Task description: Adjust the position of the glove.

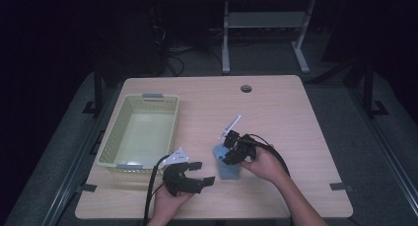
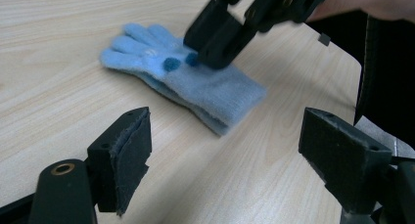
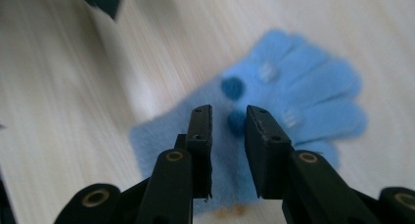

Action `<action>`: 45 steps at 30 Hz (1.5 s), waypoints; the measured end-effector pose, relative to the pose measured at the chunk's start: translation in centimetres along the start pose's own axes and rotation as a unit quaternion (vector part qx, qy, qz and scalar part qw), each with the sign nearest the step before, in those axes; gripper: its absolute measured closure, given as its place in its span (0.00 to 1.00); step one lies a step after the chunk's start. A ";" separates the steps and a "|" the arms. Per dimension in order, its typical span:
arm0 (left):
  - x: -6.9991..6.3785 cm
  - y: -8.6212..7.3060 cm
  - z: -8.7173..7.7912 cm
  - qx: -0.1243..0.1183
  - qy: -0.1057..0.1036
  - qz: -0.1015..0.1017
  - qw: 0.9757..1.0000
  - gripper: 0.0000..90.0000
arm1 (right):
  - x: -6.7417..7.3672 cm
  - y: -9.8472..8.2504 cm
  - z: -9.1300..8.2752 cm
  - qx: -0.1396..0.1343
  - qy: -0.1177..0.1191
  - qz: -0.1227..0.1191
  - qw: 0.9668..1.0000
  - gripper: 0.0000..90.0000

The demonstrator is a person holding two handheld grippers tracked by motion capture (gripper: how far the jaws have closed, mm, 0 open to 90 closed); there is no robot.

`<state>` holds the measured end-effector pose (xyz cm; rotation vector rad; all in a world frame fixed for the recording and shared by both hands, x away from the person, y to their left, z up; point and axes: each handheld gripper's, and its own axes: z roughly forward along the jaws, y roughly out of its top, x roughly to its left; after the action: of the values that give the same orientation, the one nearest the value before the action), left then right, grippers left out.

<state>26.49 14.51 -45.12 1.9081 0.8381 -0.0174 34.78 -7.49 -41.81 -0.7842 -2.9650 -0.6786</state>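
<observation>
- Pressing down, the right gripper (image 1: 230, 154) has its jaws a little apart over the soft blue knit glove (image 2: 195, 84), likely to pinch it.
- Left gripper (image 1: 204, 172), lower middle, waits released, wide open.
- Pale green plastic basket (image 1: 114, 132) sits left, maybe for the glove.

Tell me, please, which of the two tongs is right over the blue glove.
The right tongs, jaws narrowly parted above the blue glove. The left tongs are wide open, off to the glove's side.
</observation>
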 end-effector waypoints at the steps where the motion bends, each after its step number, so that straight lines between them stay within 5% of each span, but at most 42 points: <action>1: 0.0 0.0 0.0 0.001 -0.001 -0.001 1.000 0.22 | -0.1 -0.2 0.5 0.007 0.001 0.003 1.000 0.80; 4: 0.1 0.0 0.1 0.003 -0.001 0.002 1.000 0.23 | -0.3 -0.7 1.2 0.009 0.005 0.013 1.000 0.79; 14: 0.2 0.3 0.7 0.013 0.002 -0.025 1.000 0.26 | -0.6 -2.8 -0.9 -0.061 0.015 0.083 0.995 0.54; 24: 0.8 1.0 2.1 0.017 -0.001 -0.067 0.998 0.28 | -1.1 -5.7 -2.2 -0.108 0.015 0.169 0.980 0.46; 28: 1.0 1.1 2.8 0.020 0.000 -0.090 0.996 0.28 | -1.2 -6.7 -2.3 -0.134 0.016 0.205 0.969 0.46; 36: 1.5 1.3 4.0 0.046 -0.015 -0.131 0.990 0.36 | -1.1 -8.0 -0.7 -0.133 0.032 0.233 0.963 0.45; 45: 2.2 1.4 4.8 0.045 -0.022 -0.170 0.984 0.45 | -1.3 -8.8 -0.4 -0.159 0.066 0.269 0.948 0.45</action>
<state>30.54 11.50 -47.12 1.8200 1.1402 -0.3080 31.72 -15.11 -45.17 -1.4228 -2.3706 -1.1104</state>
